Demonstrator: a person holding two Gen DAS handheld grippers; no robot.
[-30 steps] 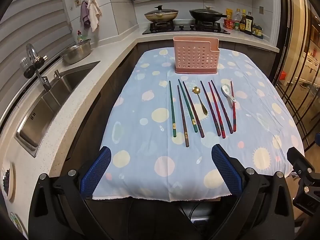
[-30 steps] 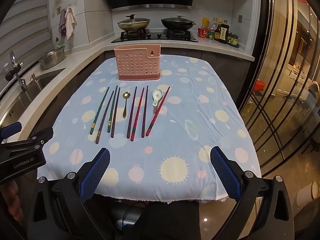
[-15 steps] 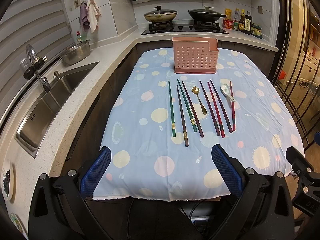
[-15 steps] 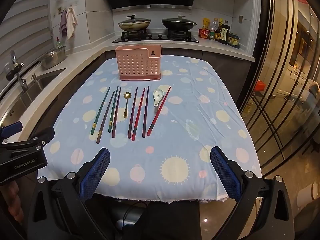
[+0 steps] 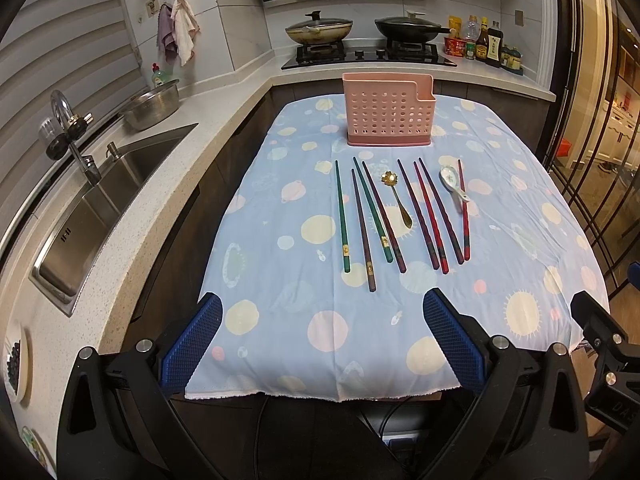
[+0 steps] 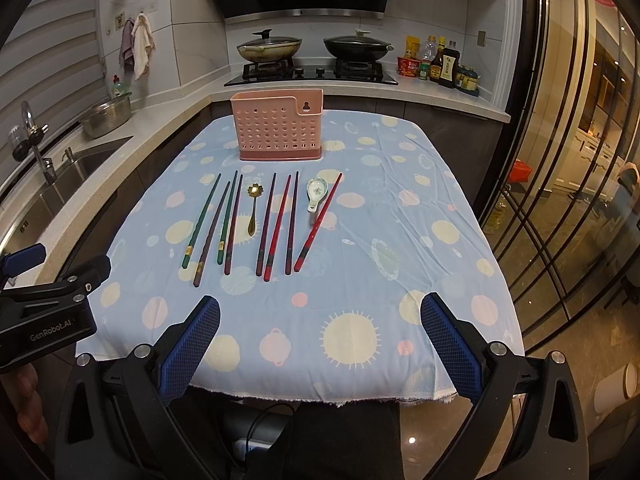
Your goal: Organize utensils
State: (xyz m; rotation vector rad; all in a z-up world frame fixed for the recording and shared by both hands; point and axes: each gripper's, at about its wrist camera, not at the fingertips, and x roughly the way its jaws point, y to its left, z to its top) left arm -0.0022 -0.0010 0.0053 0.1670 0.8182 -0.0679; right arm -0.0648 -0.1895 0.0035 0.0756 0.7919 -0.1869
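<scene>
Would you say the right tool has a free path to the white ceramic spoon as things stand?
Probably yes. The right tool is open, holds nothing, and only bare tablecloth lies ahead of it. The white ceramic spoon lies uncovered, though close beside a red chopstick.

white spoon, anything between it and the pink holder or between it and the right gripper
Nothing visible. The white spoon lies on bare cloth in front of the pink holder. The right gripper, open, has only tablecloth ahead; a red chopstick lies just beside the spoon.
</scene>
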